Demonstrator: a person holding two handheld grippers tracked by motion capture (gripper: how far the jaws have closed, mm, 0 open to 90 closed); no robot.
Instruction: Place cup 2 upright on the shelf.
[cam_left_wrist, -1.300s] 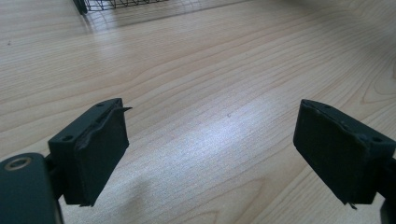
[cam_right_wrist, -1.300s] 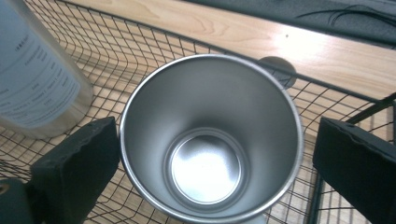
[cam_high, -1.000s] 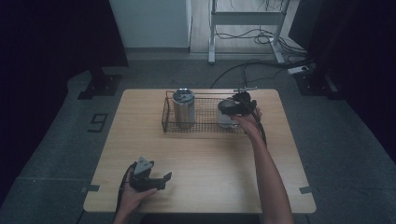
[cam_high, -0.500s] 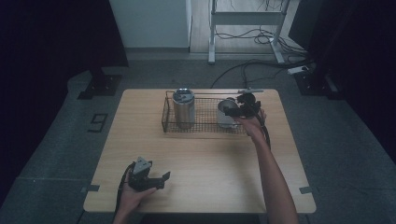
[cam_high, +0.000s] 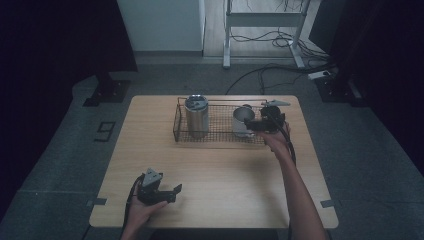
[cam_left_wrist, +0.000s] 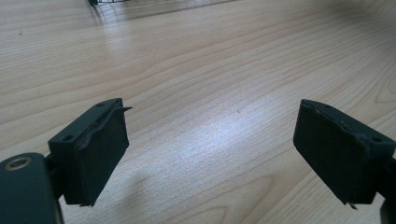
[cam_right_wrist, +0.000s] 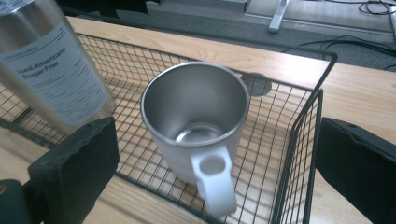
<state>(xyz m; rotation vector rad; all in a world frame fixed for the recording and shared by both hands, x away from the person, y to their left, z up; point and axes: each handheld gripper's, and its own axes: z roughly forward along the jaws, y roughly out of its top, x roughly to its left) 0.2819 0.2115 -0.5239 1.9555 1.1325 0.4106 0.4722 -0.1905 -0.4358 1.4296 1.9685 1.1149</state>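
A black wire basket (cam_high: 218, 134) stands at the table's far side. In it are a tall steel tumbler (cam_high: 196, 116) on the left and a steel mug (cam_high: 242, 120) on the right. My right gripper (cam_high: 253, 125) hovers at the basket's right end, open, its jaws wide apart on either side of the mug without touching it. In the right gripper view the mug (cam_right_wrist: 196, 116) stands upright with its white handle turned toward the right gripper (cam_right_wrist: 215, 140), and the labelled tumbler (cam_right_wrist: 51, 70) is at upper left. My left gripper (cam_high: 172, 192) rests open near the front edge; in its own view the left gripper (cam_left_wrist: 210, 135) is over bare wood.
The wooden table (cam_high: 220, 175) has broad bare room between the basket and the front edge. The basket's rim (cam_right_wrist: 322, 93) rises just inside my right jaw. Cables and a metal stand (cam_high: 262, 20) lie on the floor beyond the table.
My right gripper has drawn slightly back toward the near side of the basket. The mug, the tumbler and the left gripper have stayed put.
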